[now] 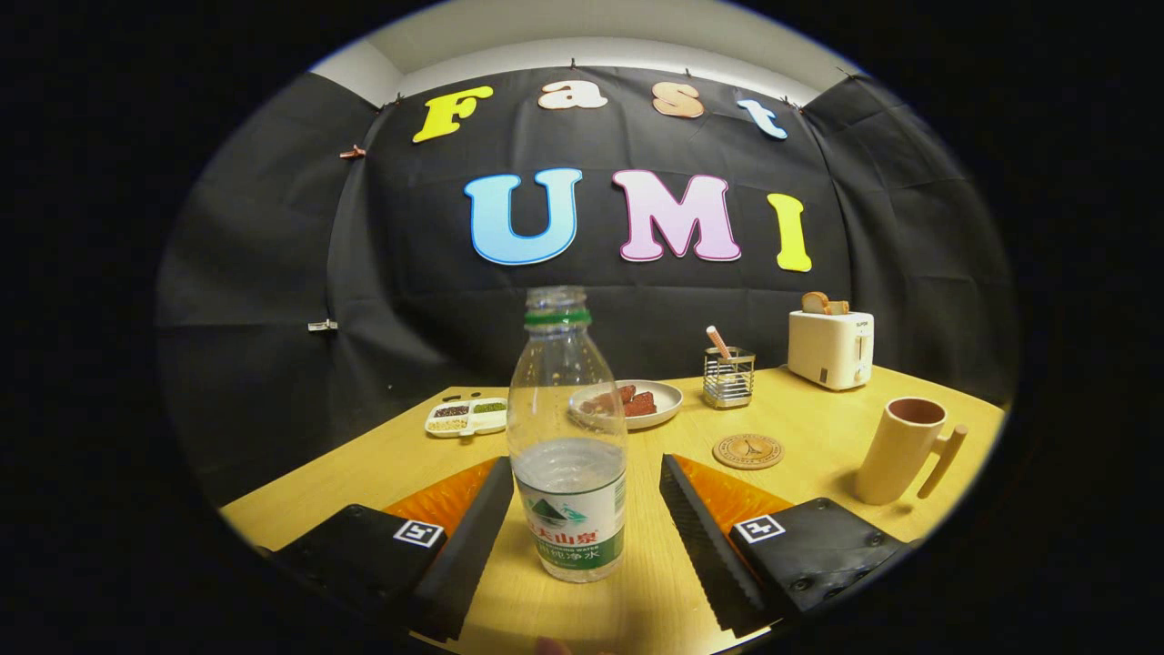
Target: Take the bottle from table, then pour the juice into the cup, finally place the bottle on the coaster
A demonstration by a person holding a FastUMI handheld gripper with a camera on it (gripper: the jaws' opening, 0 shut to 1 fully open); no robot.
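I see a toaster (830, 348) at the desk's (818, 428) far corner, a wire holder (728, 377), a plate (657, 407), and a divided tray (466, 417) along the far edge.

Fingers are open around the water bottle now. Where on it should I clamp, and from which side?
Clamp the bottle on its straight lower body, around the label, coming straight on as now. It stands upright between the open gripper fingers, a gap on each side, so they can probably close squarely there. The body narrows toward the uncapped neck, a poorer hold, and gripping low should steady the tilt toward the cup.
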